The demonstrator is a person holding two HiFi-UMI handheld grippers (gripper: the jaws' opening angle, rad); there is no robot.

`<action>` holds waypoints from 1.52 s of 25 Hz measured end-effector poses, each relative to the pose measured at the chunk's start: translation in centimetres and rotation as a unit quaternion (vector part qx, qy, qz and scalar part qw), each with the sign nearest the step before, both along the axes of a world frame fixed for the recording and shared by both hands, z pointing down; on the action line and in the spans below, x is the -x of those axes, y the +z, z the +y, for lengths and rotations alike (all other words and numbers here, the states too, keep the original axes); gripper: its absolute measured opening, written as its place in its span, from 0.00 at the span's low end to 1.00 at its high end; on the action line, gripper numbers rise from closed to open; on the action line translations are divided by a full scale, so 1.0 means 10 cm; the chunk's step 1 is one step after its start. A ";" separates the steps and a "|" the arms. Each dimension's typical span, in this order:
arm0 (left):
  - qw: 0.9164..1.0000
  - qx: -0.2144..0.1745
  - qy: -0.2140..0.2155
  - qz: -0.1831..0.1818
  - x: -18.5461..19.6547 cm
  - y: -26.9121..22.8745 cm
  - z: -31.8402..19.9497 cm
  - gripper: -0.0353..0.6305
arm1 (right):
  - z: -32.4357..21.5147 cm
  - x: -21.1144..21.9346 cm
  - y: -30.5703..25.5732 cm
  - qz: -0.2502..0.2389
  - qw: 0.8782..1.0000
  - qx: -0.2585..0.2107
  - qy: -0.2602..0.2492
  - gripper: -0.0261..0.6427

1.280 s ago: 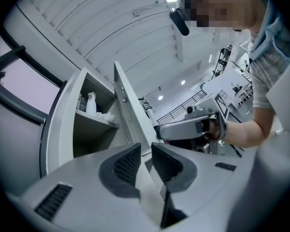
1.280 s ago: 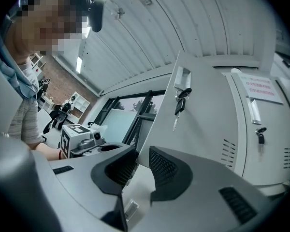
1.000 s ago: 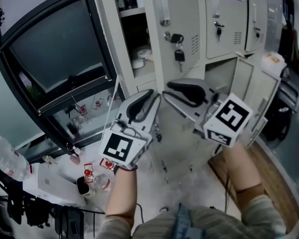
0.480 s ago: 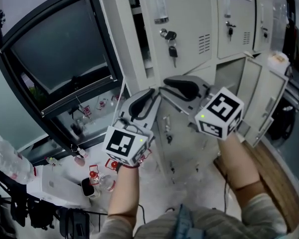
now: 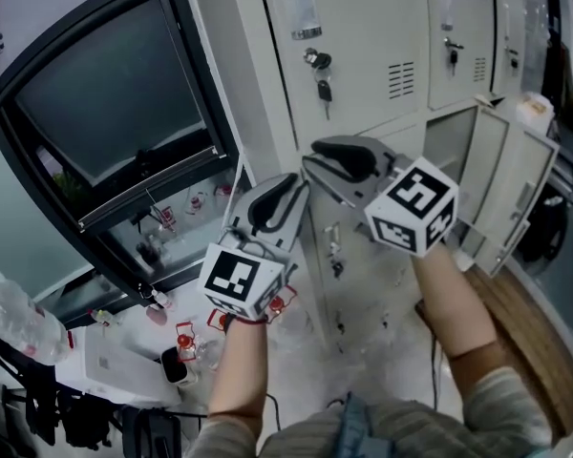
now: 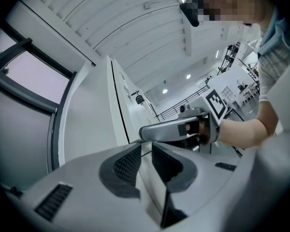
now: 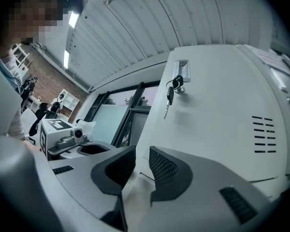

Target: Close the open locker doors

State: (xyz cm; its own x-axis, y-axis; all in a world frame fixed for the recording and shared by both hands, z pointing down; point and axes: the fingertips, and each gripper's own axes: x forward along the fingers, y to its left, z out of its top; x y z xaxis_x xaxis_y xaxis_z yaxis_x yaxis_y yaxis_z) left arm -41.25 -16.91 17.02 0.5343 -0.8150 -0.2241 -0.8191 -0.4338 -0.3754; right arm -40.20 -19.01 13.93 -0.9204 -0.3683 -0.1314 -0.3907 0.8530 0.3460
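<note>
A bank of pale grey lockers (image 5: 363, 55) rises in front of me. The upper door with keys (image 5: 320, 74) hanging from its lock looks flush with the frame. In the right gripper view the same keys (image 7: 173, 88) hang just ahead. At lower right one locker door (image 5: 516, 194) stands swung open beside its compartment (image 5: 449, 141). My right gripper (image 5: 317, 160) hovers close to the keyed door's lower left corner, jaws slightly open and empty (image 7: 141, 161). My left gripper (image 5: 285, 187) sits just left of it, open by a narrow gap (image 6: 146, 153), holding nothing.
A dark-framed window (image 5: 105, 93) fills the left. Below it a ledge carries small red-and-white bottles (image 5: 186, 337) and a clear plastic bottle (image 5: 14, 313). A wooden floor strip (image 5: 516, 322) runs under the open door at right.
The upper locker that showed its shelves a second ago is now covered by the keyed door, which swung shut. Both grippers shifted slightly left and up against the lockers.
</note>
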 end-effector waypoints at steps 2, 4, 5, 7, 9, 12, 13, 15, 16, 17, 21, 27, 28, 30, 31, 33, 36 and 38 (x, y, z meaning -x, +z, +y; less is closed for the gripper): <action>1.000 0.001 0.001 -0.004 0.04 0.02 -0.01 0.15 | -0.03 0.04 0.01 0.004 1.000 -0.003 0.003 0.17; 1.000 0.001 0.008 -0.007 0.06 0.04 -0.03 0.15 | -0.05 0.08 0.01 0.005 1.000 -0.007 0.007 0.17; 1.000 0.001 0.012 -0.007 0.07 0.05 -0.03 0.15 | -0.07 0.11 0.01 0.005 1.000 -0.007 0.009 0.17; 1.000 -0.002 0.019 -0.003 0.09 0.03 -0.03 0.15 | -0.10 0.15 0.03 0.004 1.000 -0.004 0.016 0.17; 1.000 -0.005 0.023 -0.003 0.10 0.03 -0.03 0.15 | -0.13 0.16 0.05 0.003 1.000 -0.002 0.022 0.17; 1.000 -0.004 0.028 -0.002 0.11 0.04 -0.04 0.15 | -0.12 0.16 0.04 0.003 1.000 -0.006 0.022 0.17; 1.000 -0.004 0.029 -0.003 0.11 0.04 -0.05 0.15 | -0.12 0.15 0.04 0.003 1.000 -0.007 0.022 0.17; 1.000 -0.001 0.031 -0.007 0.12 0.06 -0.07 0.15 | -0.12 0.15 0.03 0.003 1.000 -0.008 0.024 0.17; 0.999 -0.001 0.033 -0.006 0.11 0.06 -0.06 0.15 | -0.11 0.14 0.03 0.003 1.000 -0.009 0.025 0.17; 0.999 -0.003 0.037 -0.002 0.09 0.05 -0.06 0.15 | -0.10 0.13 0.02 0.002 1.000 -0.009 0.024 0.17; 0.999 -0.009 0.052 -0.004 -0.06 0.02 -0.01 0.15 | -0.01 0.01 -0.01 0.001 1.000 -0.017 0.024 0.17; 0.996 -0.017 0.087 0.001 -0.56 -0.05 0.01 0.15 | 0.03 -0.50 0.01 0.002 0.998 -0.019 0.051 0.17; 0.996 -0.017 0.092 -0.002 -0.66 -0.04 0.00 0.15 | 0.04 -0.62 0.00 0.001 0.998 -0.021 0.057 0.17; 0.995 -0.014 0.101 -0.013 -0.88 -0.01 -0.02 0.15 | 0.06 -0.88 0.01 0.000 0.997 -0.021 0.069 0.17; 0.994 -0.013 0.109 -0.013 -1.02 0.00 -0.02 0.15 | 0.08 -1.03 0.01 0.000 0.997 -0.020 0.077 0.17; 0.992 -0.009 0.125 -0.013 -1.32 0.01 -0.01 0.15 | 0.11 -1.34 0.01 0.000 0.996 -0.019 0.092 0.17; 0.989 -0.002 0.146 -0.018 -1.80 0.06 -0.01 0.15 | 0.12 -1.85 0.03 0.002 0.993 -0.016 0.113 0.17; 0.986 -0.003 0.162 -0.024 -2.15 0.09 -0.01 0.15 | 0.14 -2.22 0.07 0.004 0.992 -0.011 0.128 0.17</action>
State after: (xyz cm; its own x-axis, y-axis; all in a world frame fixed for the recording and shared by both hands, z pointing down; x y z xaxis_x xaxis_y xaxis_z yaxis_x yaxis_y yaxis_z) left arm -19.73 -17.01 17.91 0.7770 -0.5980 -0.1967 -0.6188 -0.6680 -0.4134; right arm -18.00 -17.65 14.62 -0.7977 -0.5879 -0.1344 -0.5910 0.7179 0.3680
